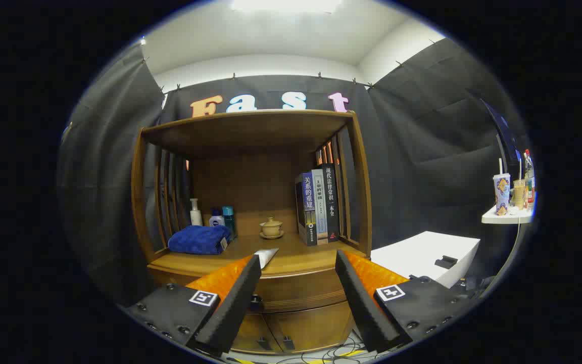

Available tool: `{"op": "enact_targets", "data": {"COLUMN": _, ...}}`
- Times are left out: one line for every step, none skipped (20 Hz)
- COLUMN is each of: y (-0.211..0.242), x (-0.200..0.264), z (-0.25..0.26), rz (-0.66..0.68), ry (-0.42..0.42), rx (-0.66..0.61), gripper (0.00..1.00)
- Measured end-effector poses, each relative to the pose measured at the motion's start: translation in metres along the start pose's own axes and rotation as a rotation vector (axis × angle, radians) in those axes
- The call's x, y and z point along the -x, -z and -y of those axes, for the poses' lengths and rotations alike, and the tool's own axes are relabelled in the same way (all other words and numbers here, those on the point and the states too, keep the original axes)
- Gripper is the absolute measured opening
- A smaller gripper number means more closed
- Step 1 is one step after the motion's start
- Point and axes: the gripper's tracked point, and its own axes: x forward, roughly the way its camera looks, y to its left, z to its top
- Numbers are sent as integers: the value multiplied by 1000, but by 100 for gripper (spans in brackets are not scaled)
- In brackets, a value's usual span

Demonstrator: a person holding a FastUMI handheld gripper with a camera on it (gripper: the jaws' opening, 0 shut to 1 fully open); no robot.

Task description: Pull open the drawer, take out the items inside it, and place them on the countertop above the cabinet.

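A wooden cabinet stands ahead of me, and its drawer is closed under the countertop. The drawer's dark knob peeks out beside my left finger. My gripper is open with nothing between its fingers, held a little in front of the drawer and level with the countertop's front edge. A white tube lies on the countertop just past the left fingertip. The drawer's inside is hidden.
On the countertop sit a folded blue towel, small bottles, a lidded tea cup and upright books. Two cabinet doors are below the drawer. A white box stands to the right, and cables lie on the floor.
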Motion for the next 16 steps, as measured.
{"op": "enact_targets", "data": {"y": 0, "x": -2, "z": 0, "rz": 1, "ry": 0, "rx": -2, "gripper": 98}}
{"op": "enact_targets", "data": {"y": 1, "x": -1, "z": 0, "rz": 1, "ry": -1, "rx": -4, "gripper": 98}}
{"op": "enact_targets", "data": {"y": 3, "x": -1, "z": 0, "rz": -1, "ry": 0, "rx": -7, "gripper": 98}}
{"op": "enact_targets", "data": {"y": 4, "x": -2, "z": 0, "rz": -3, "ry": 0, "rx": -9, "gripper": 98}}
{"op": "enact_targets", "data": {"y": 4, "x": -2, "z": 1, "rz": -3, "ry": 0, "rx": -10, "gripper": 98}}
{"op": "enact_targets", "data": {"y": 5, "x": -2, "z": 1, "rz": -5, "ry": 1, "rx": -13, "gripper": 98}}
{"op": "enact_targets", "data": {"y": 5, "x": -4, "z": 2, "rz": -6, "ry": 0, "rx": -16, "gripper": 98}}
{"op": "enact_targets", "data": {"y": 7, "x": -5, "z": 2, "rz": -8, "ry": 0, "rx": -20, "gripper": 98}}
{"op": "enact_targets", "data": {"y": 8, "x": -5, "z": 2, "rz": -11, "ry": 1, "rx": -22, "gripper": 98}}
{"op": "enact_targets", "data": {"y": 8, "x": -4, "z": 2, "rz": -11, "ry": 2, "rx": -23, "gripper": 98}}
{"op": "enact_targets", "data": {"y": 8, "x": -5, "z": 3, "rz": -10, "ry": 3, "rx": -24, "gripper": 98}}
{"op": "enact_targets", "data": {"y": 9, "x": -5, "z": 3, "rz": -10, "ry": 4, "rx": -25, "gripper": 98}}
{"op": "enact_targets", "data": {"y": 10, "x": -6, "z": 2, "rz": -13, "ry": 4, "rx": -26, "gripper": 98}}
{"op": "enact_targets", "data": {"y": 12, "x": -6, "z": 2, "rz": -15, "ry": 4, "rx": -28, "gripper": 98}}
{"op": "enact_targets", "data": {"y": 12, "x": -7, "z": 2, "rz": -16, "ry": 4, "rx": -30, "gripper": 98}}
{"op": "enact_targets", "data": {"y": 13, "x": -7, "z": 2, "rz": -17, "ry": 4, "rx": -31, "gripper": 98}}
